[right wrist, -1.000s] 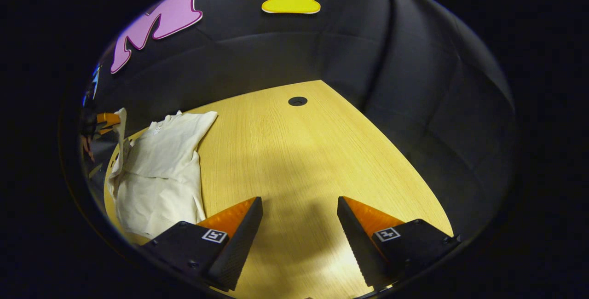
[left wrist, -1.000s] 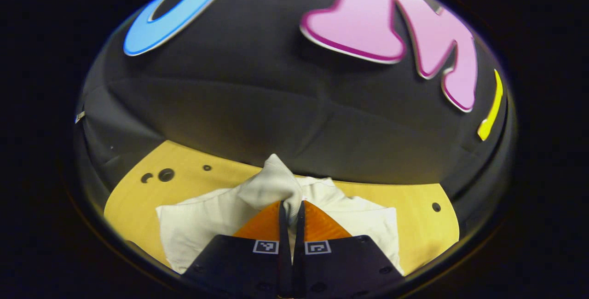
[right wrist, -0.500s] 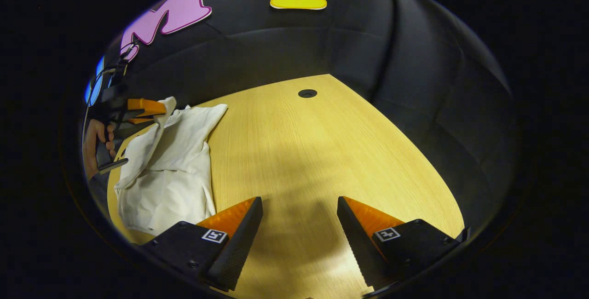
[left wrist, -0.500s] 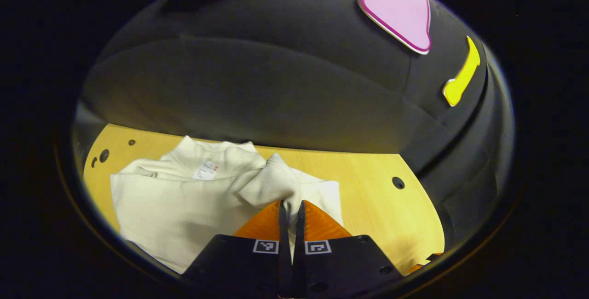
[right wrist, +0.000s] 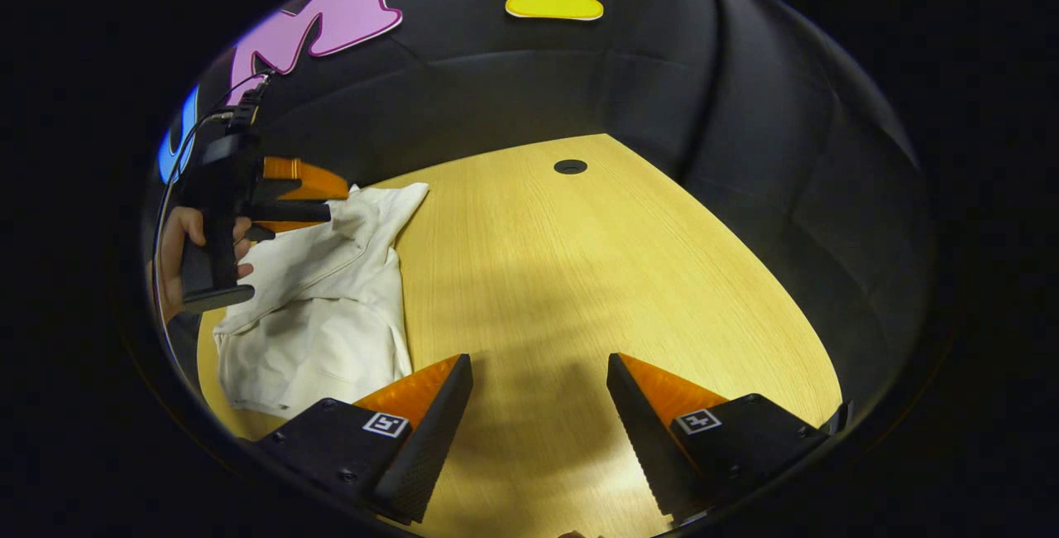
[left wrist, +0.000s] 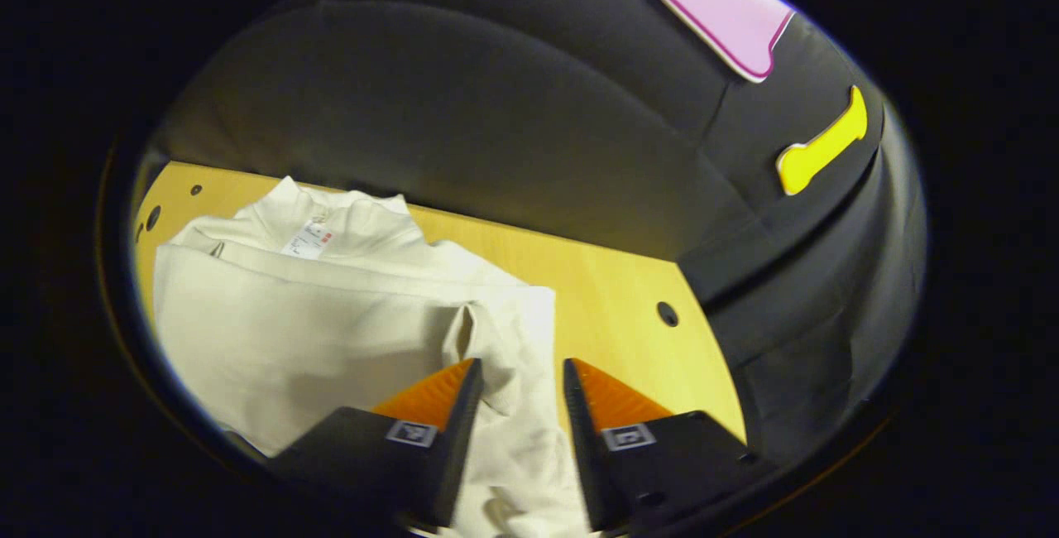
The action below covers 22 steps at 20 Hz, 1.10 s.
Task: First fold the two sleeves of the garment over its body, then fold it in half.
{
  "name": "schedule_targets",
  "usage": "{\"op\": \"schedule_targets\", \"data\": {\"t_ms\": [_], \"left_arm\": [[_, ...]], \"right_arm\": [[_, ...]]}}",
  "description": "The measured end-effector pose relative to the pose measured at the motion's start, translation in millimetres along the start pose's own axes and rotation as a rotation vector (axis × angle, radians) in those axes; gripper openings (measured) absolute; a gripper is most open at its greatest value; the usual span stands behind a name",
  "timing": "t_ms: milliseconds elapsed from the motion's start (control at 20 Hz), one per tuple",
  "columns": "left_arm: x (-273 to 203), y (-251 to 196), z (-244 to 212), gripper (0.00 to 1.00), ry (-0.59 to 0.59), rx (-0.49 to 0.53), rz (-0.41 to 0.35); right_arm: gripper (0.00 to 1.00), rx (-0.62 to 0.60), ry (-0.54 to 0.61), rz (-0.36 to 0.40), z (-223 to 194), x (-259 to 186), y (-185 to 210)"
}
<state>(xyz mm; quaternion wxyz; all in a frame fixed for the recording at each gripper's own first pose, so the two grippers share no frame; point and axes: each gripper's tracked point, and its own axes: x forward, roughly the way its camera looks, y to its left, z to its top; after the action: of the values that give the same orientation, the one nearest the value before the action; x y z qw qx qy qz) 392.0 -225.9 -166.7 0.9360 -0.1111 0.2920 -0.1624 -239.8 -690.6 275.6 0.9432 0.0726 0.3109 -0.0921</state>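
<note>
The white garment (left wrist: 314,314) lies flat on the wooden table (left wrist: 629,339), collar and label toward the wall. One sleeve (left wrist: 505,356) is laid across the body. My left gripper (left wrist: 521,366) is open just above that sleeve, whose cloth lies loose between the spread fingers. In the right gripper view the garment (right wrist: 323,314) is at the left, with the left gripper (right wrist: 331,200) held by a hand (right wrist: 170,252) over its far end. My right gripper (right wrist: 538,360) is open over bare table to the right of the garment, holding nothing.
The table (right wrist: 596,273) stretches wide to the right of the garment, with a round hole (right wrist: 570,166) near its far edge. Small holes (left wrist: 196,189) sit at the table's far left, and another hole (left wrist: 666,314) lies right of the garment. Black cloth walls close in behind.
My left gripper carried the sleeve across the body, then opened and let it go; the sleeve now rests on the garment. The right gripper has stayed open and barely moved.
</note>
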Motion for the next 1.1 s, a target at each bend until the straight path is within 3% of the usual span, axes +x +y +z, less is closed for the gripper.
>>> {"op": "schedule_targets", "data": {"t_ms": [100,200,550,850,1100], "left_arm": [[-16,9,-1,0.88,-0.015,0.045,0.019],[-39,27,-8,0.97,-0.018,0.085,0.061],[-155,144,-67,0.98,-0.027,0.035,0.262],[-237,241,-125,0.98,-0.009,-0.090,0.437],[-277,282,-162,0.98,-0.012,-0.161,0.520]], "right_arm": [[1.00,0.000,-0.005,0.020,1,-3,10],[1.00,-0.002,-0.009,0.043,2,-5,21],[0.99,-0.040,0.031,0.138,-12,-6,76],[0.99,-0.078,0.084,0.214,-32,1,128],[0.99,-0.093,0.132,0.226,-50,10,147]]}}
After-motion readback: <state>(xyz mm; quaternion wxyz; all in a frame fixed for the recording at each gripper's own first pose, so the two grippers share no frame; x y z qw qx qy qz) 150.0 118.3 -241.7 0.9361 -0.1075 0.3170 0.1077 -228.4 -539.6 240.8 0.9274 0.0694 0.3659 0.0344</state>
